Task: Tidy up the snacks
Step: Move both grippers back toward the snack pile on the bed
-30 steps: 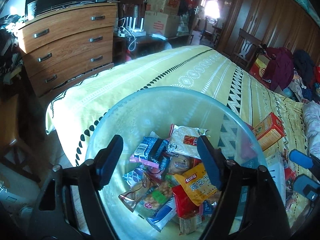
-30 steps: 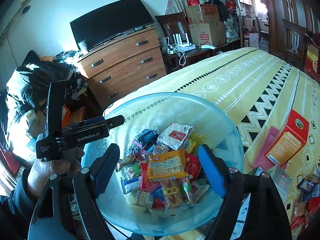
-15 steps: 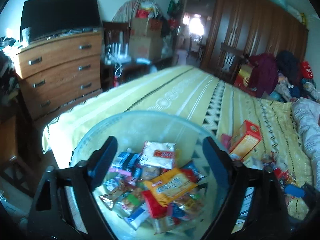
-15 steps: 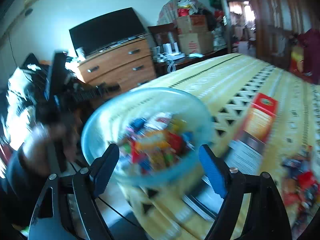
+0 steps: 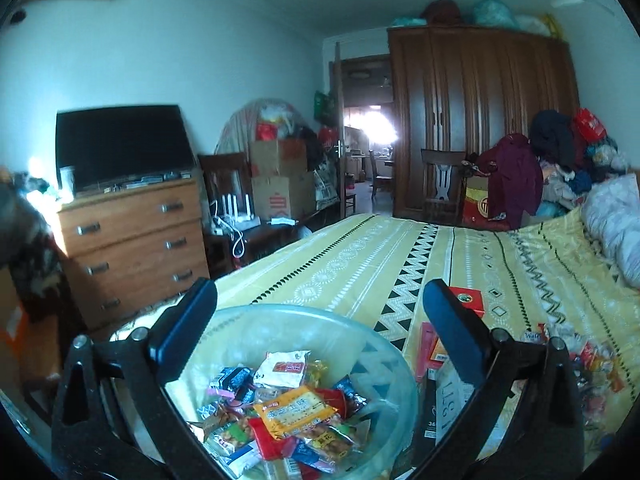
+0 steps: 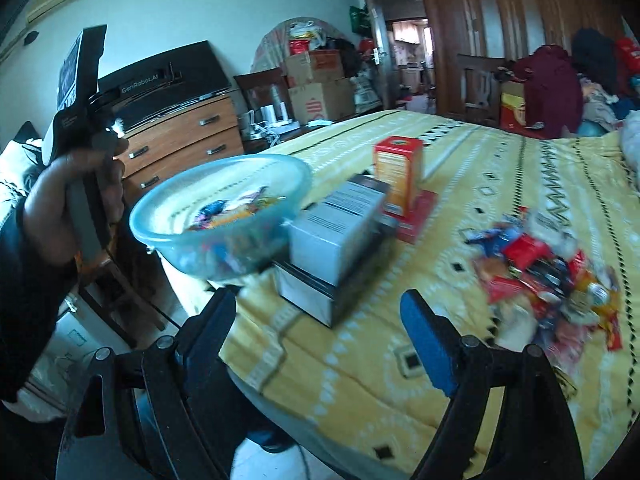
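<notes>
A clear blue plastic bowl [image 5: 384,356] holding several snack packets [image 5: 296,416] stands at the corner of the yellow patterned bed [image 5: 360,264]. My left gripper [image 5: 320,320] is open and empty, above the bowl's near side. In the right wrist view the bowl [image 6: 168,236] is at the left, with a loose pile of snack packets [image 6: 540,264] on the bed at the right. My right gripper [image 6: 316,320] is open and empty, low over the bed's near edge, apart from both. The hand holding the left gripper [image 6: 76,92] shows left of the bowl.
A grey and black box [image 6: 336,236] lies right of the bowl, with an orange-red box [image 6: 400,172] and a flat red pack [image 6: 416,216] behind it. A wooden dresser with a TV [image 5: 132,232], cartons [image 5: 280,192] and a wardrobe [image 5: 480,120] stand beyond the bed.
Both grippers pulled back and up from the bowl. The right one swung right, so the bowl now lies at its left and the loose snack pile has come into view.
</notes>
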The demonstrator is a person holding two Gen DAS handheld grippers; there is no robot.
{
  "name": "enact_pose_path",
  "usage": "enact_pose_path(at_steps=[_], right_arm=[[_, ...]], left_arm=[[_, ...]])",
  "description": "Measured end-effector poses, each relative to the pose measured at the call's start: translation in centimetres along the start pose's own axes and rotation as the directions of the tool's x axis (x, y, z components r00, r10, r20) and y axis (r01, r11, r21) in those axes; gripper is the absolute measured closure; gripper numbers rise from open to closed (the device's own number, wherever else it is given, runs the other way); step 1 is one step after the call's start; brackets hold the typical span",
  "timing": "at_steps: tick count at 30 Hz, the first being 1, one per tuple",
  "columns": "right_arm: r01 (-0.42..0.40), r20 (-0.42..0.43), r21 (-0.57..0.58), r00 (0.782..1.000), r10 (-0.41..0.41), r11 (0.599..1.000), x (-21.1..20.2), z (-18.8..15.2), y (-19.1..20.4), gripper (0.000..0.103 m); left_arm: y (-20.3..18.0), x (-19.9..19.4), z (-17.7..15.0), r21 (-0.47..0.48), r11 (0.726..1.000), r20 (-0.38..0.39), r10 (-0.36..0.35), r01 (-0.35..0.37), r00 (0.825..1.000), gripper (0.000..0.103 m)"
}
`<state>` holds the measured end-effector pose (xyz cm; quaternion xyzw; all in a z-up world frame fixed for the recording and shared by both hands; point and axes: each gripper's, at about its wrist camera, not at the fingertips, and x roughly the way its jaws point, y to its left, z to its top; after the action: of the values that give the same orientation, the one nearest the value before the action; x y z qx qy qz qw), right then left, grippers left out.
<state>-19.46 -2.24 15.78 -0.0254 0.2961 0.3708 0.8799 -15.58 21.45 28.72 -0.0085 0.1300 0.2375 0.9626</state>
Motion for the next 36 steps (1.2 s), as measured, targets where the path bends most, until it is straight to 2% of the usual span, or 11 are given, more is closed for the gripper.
enact_pose_path(at_steps=[4,8,13,15,18,21,24,27,31,36], right_arm=[[0.056,0.042,0.025,0.997,-0.057,0.998,-2.6,-1.4,-2.7,0.015],[0.127,0.08,0.057,0.988,-0.131,0.99,-5.5,-2.9,-5.7,0.015],[0.193,0.088,0.15,0.974,-0.208,0.97,-8.5,-5.4,-9.6,0.014],[0.217,0.088,0.196,0.967,-0.238,0.956,-9.8,-6.5,-11.1,0.014],[0.265,0.086,0.243,0.952,-0.293,0.933,-11.7,-7.6,-12.7,0.014],[0.299,0.079,0.279,0.94,-0.332,0.913,-13.2,-8.5,-14.0,0.014],[0.322,0.079,0.312,0.929,-0.361,0.894,-14.9,-9.5,-15.1,0.012],[0.332,0.059,0.33,0.927,-0.37,0.884,-15.6,-9.8,-15.8,0.012],[0.346,0.054,0.331,0.922,-0.384,0.878,-16.4,-9.9,-16.2,0.012],[0.349,0.039,0.345,0.922,-0.385,0.871,-16.6,-10.2,-16.6,0.012]], left_arm=[[-5.1,-0.6,-0.3,0.108,0.991,-0.034,-0.072,0.075,0.997,0.0],[-11.5,-1.7,-1.2,0.244,0.955,-0.075,-0.155,0.169,0.985,0.0],[-19.3,-3.5,-3.0,0.344,0.888,-0.15,-0.269,0.305,0.951,0.0],[-22.5,-3.8,-4.0,0.37,0.852,-0.214,-0.309,0.37,0.927,0.0],[-26.6,-4.3,-5.7,0.385,0.824,-0.306,-0.311,0.416,0.9,0.0],[-29.9,-5.0,-7.8,0.417,0.799,-0.376,-0.283,0.434,0.882,0.0],[-31.9,-5.4,-8.8,0.428,0.782,-0.408,-0.28,0.453,0.869,0.0],[-33.1,-5.9,-9.3,0.419,0.778,-0.432,-0.283,0.468,0.856,0.0],[-35.0,-6.0,-10.1,0.439,0.763,-0.441,-0.277,0.475,0.854,0.0],[-35.9,-5.7,-10.4,0.43,0.76,-0.456,-0.283,0.487,0.844,0.0]])
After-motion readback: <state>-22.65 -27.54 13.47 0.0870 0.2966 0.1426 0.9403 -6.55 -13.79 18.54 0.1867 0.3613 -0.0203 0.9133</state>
